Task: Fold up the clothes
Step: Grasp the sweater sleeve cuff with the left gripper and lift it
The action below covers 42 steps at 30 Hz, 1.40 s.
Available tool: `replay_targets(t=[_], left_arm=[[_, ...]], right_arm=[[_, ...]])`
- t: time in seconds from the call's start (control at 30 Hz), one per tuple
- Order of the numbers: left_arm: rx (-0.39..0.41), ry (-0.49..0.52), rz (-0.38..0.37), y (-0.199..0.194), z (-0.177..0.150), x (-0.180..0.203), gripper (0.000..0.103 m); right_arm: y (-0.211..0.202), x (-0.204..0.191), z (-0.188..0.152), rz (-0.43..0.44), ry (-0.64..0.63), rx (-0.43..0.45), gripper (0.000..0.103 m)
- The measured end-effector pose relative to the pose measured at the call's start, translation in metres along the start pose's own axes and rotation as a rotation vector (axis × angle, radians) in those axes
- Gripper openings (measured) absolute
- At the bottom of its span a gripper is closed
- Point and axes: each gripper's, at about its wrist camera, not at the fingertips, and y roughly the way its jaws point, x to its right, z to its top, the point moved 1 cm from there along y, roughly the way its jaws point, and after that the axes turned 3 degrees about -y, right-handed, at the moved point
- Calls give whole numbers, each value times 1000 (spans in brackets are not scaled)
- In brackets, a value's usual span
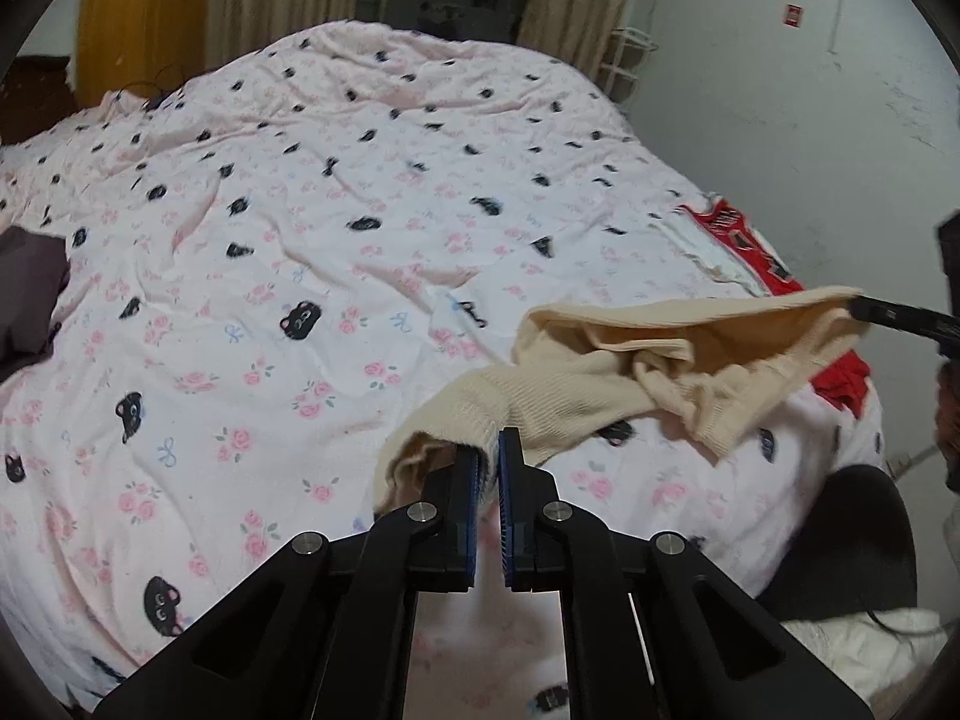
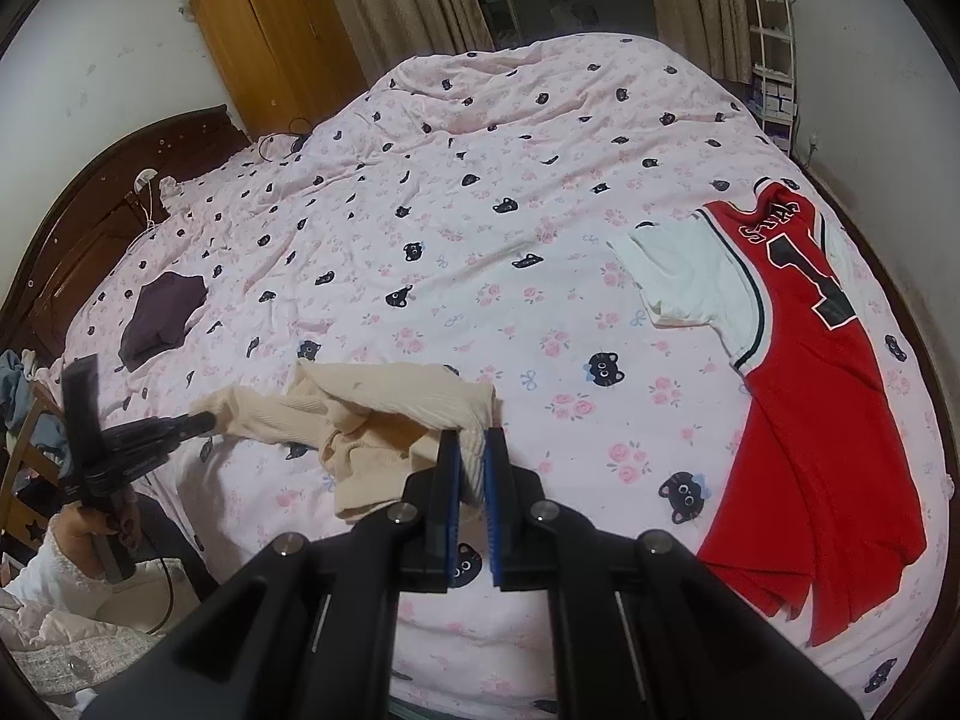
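Left gripper is clamped on one ribbed end of the cream knit garment, blue pads pinching the fabric, and the right gripper is clenched on the opposite end. The knit hangs stretched between them just above the near edge of the bed, its long axis running side to side from one tool to the other, the middle sagging in a bunched fold. What kind of garment it is, I can't make out, too crumpled. From the left camera the red jersey is mostly cut off behind the knit; the right camera shows it laid out flat on the right side of the bed, with a white tee inside it. Only the right view catches the dark folded garment whole, the wooden cabinet, and the hand gripping the left tool's handle.
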Motion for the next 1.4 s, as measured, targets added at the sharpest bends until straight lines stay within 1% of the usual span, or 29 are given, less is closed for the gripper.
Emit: replay_targets(t=[0.1, 0.2, 0.5, 0.57, 0.63, 0.7, 0.73, 0.77, 0.83, 0.87, 0.97, 1.13, 1.2, 1.27, 1.33, 1.4], left_arm=[[-24, 66, -23, -14, -4, 9, 5], [-68, 107, -35, -17, -13, 18, 5], [-142, 136, -105, -20, -41, 43, 5], [-143, 151, -100, -22, -44, 46, 5], [-142, 145, -65, -20, -44, 43, 7], [-155, 104, -23, -14, -44, 34, 13], [-160, 78, -15, -12, -44, 29, 22], [-159, 54, -1, -10, -43, 24, 35], [-144, 41, 15, -8, -44, 19, 48], [-137, 34, 22, -8, -44, 16, 49], [-136, 19, 14, -3, -43, 14, 49], [-118, -21, -34, 13, -40, 18, 49], [-109, -40, -39, 18, -39, 20, 42], [-97, -47, -30, 20, -39, 22, 22], [-105, -46, -35, 23, -39, 25, 13], [-110, -37, -50, 24, -40, 29, 8]], right_arm=[[-3, 5, 3, -9, 1, 4, 8], [-4, 7, 3, -14, 6, 7, 8], [-6, 5, 3, -33, -3, 1, 8], [-7, 5, 3, -36, -5, 1, 8], [-9, 5, 4, -35, -7, 5, 8], [-10, 5, 4, -35, -9, 8, 8], [-10, 5, 4, -34, -10, 7, 8], [-10, 4, 3, -34, -12, 6, 8], [-10, 2, 2, -33, -15, 5, 8], [-10, 2, 2, -33, -17, 4, 8], [-9, 0, 1, -30, -21, 1, 8], [-8, -1, 3, -29, -27, 3, 8], [-8, -2, 3, -29, -27, 3, 8], [-8, -2, 2, -31, -27, 2, 8], [-8, -2, 2, -32, -28, 1, 8], [-8, -2, 1, -31, -28, -1, 8]])
